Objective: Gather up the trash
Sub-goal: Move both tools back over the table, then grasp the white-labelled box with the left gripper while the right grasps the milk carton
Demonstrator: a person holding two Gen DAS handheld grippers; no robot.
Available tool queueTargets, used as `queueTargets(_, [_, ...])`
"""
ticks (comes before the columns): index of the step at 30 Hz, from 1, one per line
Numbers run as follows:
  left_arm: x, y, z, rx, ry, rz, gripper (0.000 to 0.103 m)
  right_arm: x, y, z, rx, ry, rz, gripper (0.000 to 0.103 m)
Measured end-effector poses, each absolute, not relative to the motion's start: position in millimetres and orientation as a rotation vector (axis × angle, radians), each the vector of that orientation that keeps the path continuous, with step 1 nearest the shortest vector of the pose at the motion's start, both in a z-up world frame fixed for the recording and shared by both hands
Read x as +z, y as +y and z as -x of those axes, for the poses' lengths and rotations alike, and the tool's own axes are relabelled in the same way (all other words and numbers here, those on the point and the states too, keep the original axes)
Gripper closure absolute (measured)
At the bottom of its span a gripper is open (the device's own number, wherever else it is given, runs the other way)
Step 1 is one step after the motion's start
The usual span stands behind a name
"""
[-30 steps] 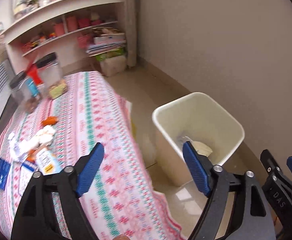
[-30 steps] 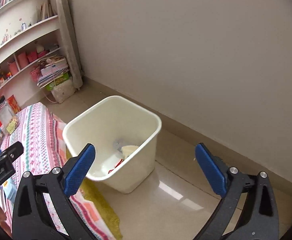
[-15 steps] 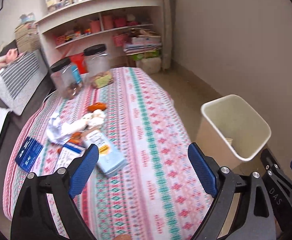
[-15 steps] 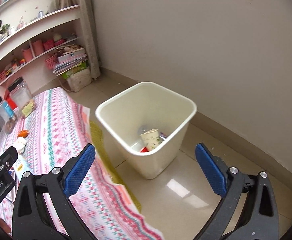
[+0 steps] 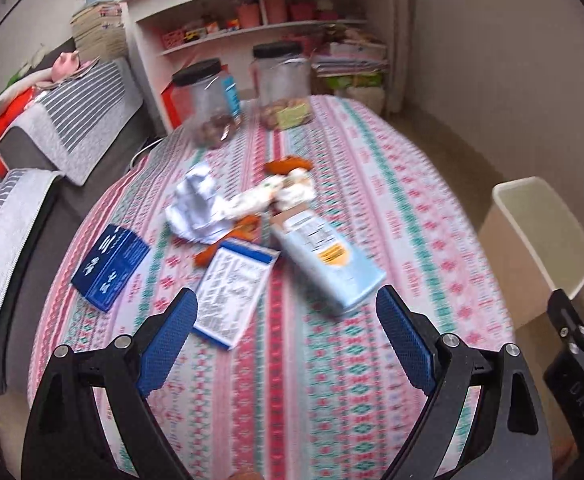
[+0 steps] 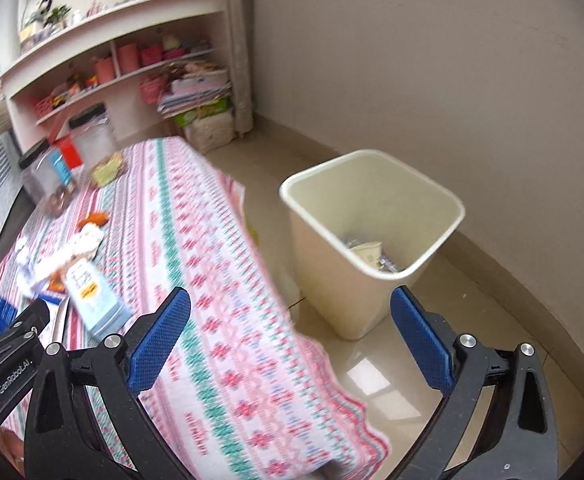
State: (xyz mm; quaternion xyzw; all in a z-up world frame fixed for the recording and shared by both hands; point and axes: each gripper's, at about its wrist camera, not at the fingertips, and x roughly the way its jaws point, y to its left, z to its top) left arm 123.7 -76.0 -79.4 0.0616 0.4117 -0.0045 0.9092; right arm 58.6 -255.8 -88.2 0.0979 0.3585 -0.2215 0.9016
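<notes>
two jars (image 5: 243, 100) behind trash pile (image 5: 251, 216) (tablecloth busy), bin (image 6: 372, 236) rt.

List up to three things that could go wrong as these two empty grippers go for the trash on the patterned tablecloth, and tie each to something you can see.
1. The light blue carton overlaps the flat label card; the left gripper might drag both.
2. The crumpled white wrapper lies over orange scraps, which could scatter.
3. The two clear jars stand just behind the pile; an overreach might knock one.
</notes>
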Motion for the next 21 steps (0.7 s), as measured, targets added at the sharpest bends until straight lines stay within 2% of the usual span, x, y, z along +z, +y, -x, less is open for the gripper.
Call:
queueTargets(9, [-129,-21,-161,0.027,0.984,-0.171,0.015,-107,-226,-68,-0.407,0.811,-0.146,0.007])
queueTargets(21, [-166,-21,-218,-0.094,1.089,-0.223,0.017,-105,-211,-111,-0.245,0.828,0.016,0.007])
